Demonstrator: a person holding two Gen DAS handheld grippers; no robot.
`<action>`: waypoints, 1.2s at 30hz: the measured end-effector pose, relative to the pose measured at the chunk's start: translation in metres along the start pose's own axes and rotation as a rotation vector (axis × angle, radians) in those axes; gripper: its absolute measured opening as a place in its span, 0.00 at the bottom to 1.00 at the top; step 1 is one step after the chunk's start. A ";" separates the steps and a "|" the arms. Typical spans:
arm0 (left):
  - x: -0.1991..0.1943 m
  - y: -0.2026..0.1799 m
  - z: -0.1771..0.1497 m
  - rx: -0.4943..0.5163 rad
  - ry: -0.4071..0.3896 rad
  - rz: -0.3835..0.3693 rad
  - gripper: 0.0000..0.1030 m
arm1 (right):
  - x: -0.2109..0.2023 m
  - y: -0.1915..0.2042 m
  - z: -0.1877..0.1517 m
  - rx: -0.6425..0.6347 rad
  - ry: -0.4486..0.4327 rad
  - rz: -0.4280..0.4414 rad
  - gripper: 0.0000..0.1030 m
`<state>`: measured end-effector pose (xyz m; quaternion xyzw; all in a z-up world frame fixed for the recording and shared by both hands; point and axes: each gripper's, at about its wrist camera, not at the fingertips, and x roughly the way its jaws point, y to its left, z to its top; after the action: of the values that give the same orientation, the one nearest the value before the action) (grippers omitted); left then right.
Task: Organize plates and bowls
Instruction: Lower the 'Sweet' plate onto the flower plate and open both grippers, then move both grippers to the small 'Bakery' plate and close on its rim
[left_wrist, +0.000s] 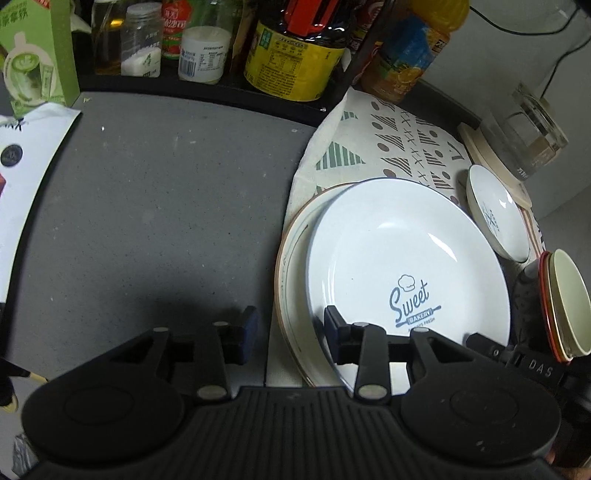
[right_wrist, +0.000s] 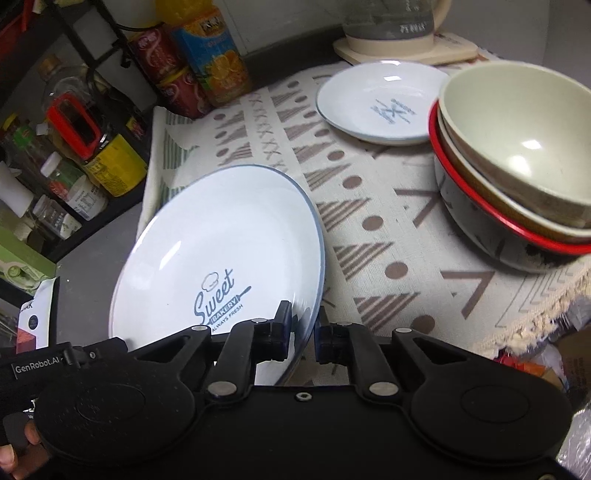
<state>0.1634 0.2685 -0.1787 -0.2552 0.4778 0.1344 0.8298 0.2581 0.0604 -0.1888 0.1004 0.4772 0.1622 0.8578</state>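
Gripping the Sweet plate (right_wrist: 221, 251) rim — right tongs (right_wrist: 301, 332); left tongs (left_wrist: 291, 332) released, empty — brown-rimmed plate (left_wrist: 295, 266) mostly hidden underneath.

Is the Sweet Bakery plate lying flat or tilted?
Tilted. The right gripper pinches the Sweet Bakery plate by its rim, lifting that edge off the patterned cloth.

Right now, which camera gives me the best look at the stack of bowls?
The right wrist view: the stack of bowls shows almost whole there, a cream bowl nested in a red-rimmed dark one on the patterned cloth. The left wrist view catches only an edge-on sliver of the stack at its right margin.
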 end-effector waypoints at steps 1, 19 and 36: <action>0.000 0.000 0.000 0.003 -0.005 -0.003 0.32 | 0.001 -0.001 -0.001 0.003 0.001 -0.004 0.12; -0.007 -0.004 0.023 0.050 0.003 0.000 0.17 | -0.006 0.005 0.005 -0.017 -0.020 0.007 0.20; -0.010 -0.082 0.074 0.164 -0.071 -0.119 0.76 | -0.053 -0.021 0.078 0.039 -0.212 -0.002 0.72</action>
<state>0.2503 0.2409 -0.1152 -0.2093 0.4414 0.0541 0.8709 0.3021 0.0192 -0.1130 0.1333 0.3867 0.1407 0.9016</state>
